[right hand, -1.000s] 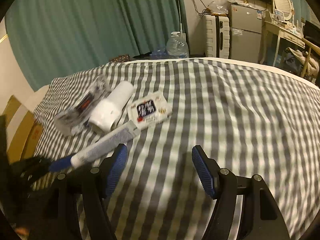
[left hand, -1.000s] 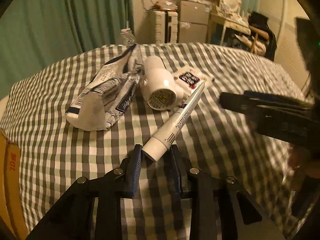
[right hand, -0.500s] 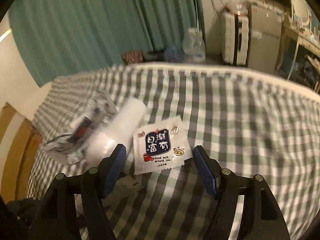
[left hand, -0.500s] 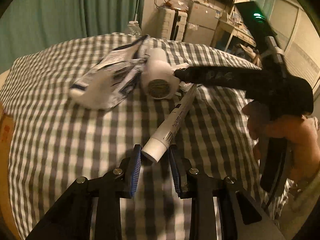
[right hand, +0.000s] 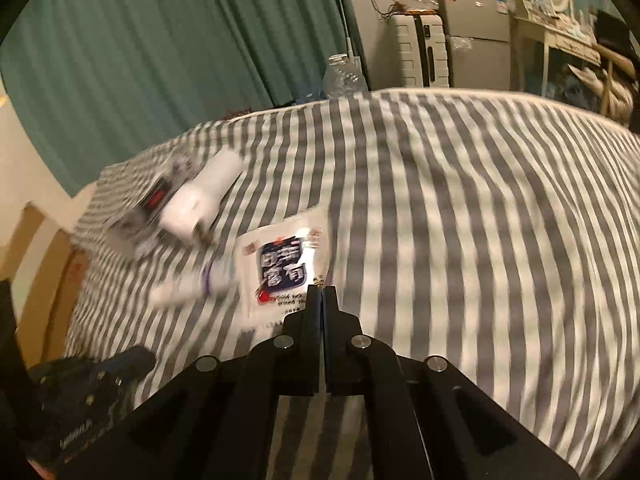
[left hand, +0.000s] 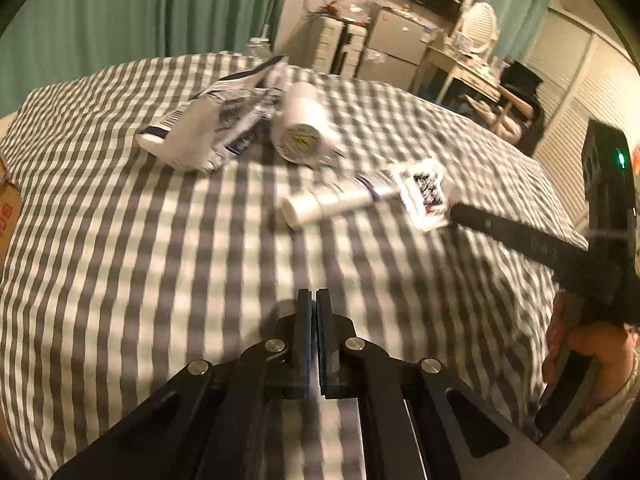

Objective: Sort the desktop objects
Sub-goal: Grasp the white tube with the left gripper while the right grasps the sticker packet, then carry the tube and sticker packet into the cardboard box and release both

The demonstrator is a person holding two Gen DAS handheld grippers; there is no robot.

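Observation:
On the checked cloth lie a crumpled white and blue pouch (left hand: 216, 136), a white bottle (left hand: 302, 128) on its side, a white tube (left hand: 332, 202) and a white wet-wipe packet (left hand: 426, 194) with a dark blue label. My left gripper (left hand: 313, 295) is shut and empty, pulled back from the tube. My right gripper (right hand: 321, 290) is shut on the near edge of the wipe packet (right hand: 282, 270), holding it a little up. The tube (right hand: 188, 286) lies blurred to the packet's left, the bottle (right hand: 204, 196) behind it.
A cardboard box (left hand: 6, 208) stands at the left edge of the bed. Green curtains (right hand: 160, 40), a water bottle (right hand: 344, 76), a white suitcase (right hand: 418, 50) and a cluttered desk (left hand: 472, 68) are behind. My right hand and gripper body (left hand: 592, 264) reach in from the right.
My left gripper let go of the tube, shut empty and drew back; the tube now lies on the cloth. My right gripper closed on the wipe packet and pulled it right, away from the bottle.

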